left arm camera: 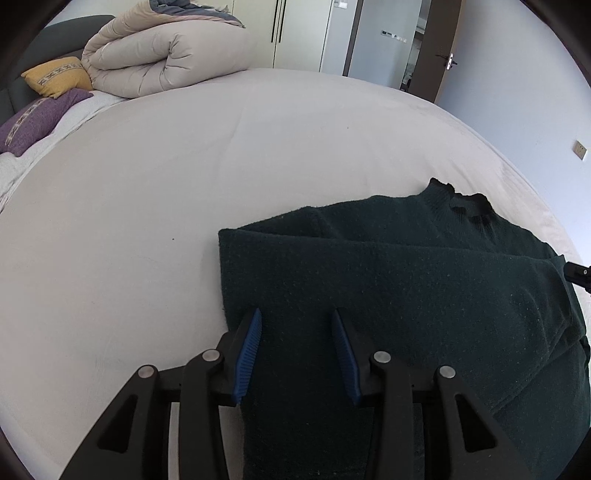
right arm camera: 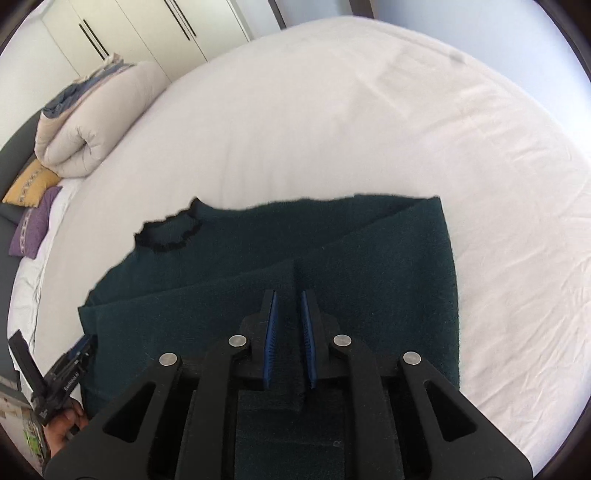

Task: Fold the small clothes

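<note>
Item: dark green sweater [left arm camera: 406,295], knitted, lying flat on the white bed [left arm camera: 184,203] near its front edge. I saw the collar [left arm camera: 461,206] pointing away toward the far side of the mattress, and both side parts turned in over the body, leaving straight folded edges.

Item: my left claw [left arm camera: 297,325]. It was released, its blue pads [left arm camera: 249,354] set wide apart, poised over the left folded edge of the sweater. I could not tell whether the pads touched the knit.

Item: my right claw [right arm camera: 289,317]. Its pads [right arm camera: 271,332] stood close together with a narrow gap, and a ridge of sweater [right arm camera: 258,295] fabric ran into that gap. Whether the pads actually pinched it, I could not tell.

Item: rolled beige duvet [left arm camera: 166,55], at the head of the bed.

Item: yellow cushion [left arm camera: 59,75] and purple cushion [left arm camera: 37,118], just beside the duvet.

Item: pale wardrobe doors [left arm camera: 288,33] behind the bed.

Item: the left hand [right arm camera: 64,424], seen at the lower left edge of the right wrist view, gripping its handle.
</note>
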`<act>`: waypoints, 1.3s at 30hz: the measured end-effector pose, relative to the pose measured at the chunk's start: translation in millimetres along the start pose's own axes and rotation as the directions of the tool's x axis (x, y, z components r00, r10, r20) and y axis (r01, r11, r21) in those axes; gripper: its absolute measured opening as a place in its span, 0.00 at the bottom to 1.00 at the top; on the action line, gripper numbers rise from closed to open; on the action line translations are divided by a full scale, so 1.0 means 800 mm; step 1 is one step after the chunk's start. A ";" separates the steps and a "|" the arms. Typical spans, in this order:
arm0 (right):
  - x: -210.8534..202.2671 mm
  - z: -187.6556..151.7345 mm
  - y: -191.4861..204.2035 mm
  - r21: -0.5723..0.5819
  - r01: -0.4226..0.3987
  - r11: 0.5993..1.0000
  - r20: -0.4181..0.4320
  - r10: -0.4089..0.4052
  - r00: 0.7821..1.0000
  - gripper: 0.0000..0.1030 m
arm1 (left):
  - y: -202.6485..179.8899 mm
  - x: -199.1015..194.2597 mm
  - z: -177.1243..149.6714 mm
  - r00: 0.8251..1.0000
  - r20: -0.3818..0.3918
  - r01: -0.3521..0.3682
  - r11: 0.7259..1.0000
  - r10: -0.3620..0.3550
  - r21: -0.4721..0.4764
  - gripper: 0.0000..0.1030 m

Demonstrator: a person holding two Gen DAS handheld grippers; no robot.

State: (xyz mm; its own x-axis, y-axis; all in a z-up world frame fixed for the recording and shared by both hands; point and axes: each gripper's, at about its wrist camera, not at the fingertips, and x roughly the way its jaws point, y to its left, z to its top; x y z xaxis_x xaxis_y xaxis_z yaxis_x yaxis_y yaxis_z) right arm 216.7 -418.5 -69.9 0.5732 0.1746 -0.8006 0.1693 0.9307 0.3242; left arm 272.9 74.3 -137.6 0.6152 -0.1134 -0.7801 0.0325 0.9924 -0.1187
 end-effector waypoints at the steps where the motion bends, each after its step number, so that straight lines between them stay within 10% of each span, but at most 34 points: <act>1: -0.007 0.000 0.007 -0.005 -0.036 0.999 0.019 0.036 0.999 0.12 | 0.000 -0.002 -0.002 1.000 0.005 -0.004 1.000 0.004 0.005 0.41; 4: 0.007 -0.008 0.035 -0.056 -0.138 0.989 -0.024 0.137 0.990 0.22 | -0.002 -0.002 -0.001 1.000 0.013 -0.018 1.000 0.018 0.018 0.42; 6: 0.040 -0.017 0.036 -0.053 -0.142 0.988 -0.102 0.136 0.985 0.45 | -0.004 0.002 0.002 1.000 0.020 -0.016 1.000 0.015 0.018 0.42; 11: 0.045 -0.034 0.000 0.043 -0.282 0.958 -0.039 0.284 0.958 0.45 | 0.004 0.000 0.004 1.000 0.027 0.016 1.000 -0.016 -0.004 0.42; 21: -0.149 -0.128 -0.101 0.065 -0.217 0.974 0.102 0.210 0.973 0.56 | 0.054 -0.160 -0.089 0.990 0.050 0.136 0.974 -0.129 -0.182 0.78; 31: -0.256 -0.298 -0.161 0.009 -0.253 0.967 -0.003 0.253 0.967 0.56 | 0.063 -0.247 -0.270 0.956 -0.166 0.195 0.949 -0.240 -0.246 0.77; 39: -0.272 -0.363 -0.182 0.064 -0.289 0.955 -0.037 0.292 0.956 0.56 | 0.066 -0.263 -0.302 0.919 -0.208 0.277 0.924 -0.335 -0.263 0.76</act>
State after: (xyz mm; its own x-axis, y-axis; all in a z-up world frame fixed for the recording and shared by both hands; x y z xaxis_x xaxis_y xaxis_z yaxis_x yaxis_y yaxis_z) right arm -165.9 -498.9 -89.6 0.5673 0.4502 -0.6895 0.0473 0.8181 0.5731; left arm -45.2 139.2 -128.6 0.3907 -0.4466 -0.8050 -0.0069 0.8730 -0.4877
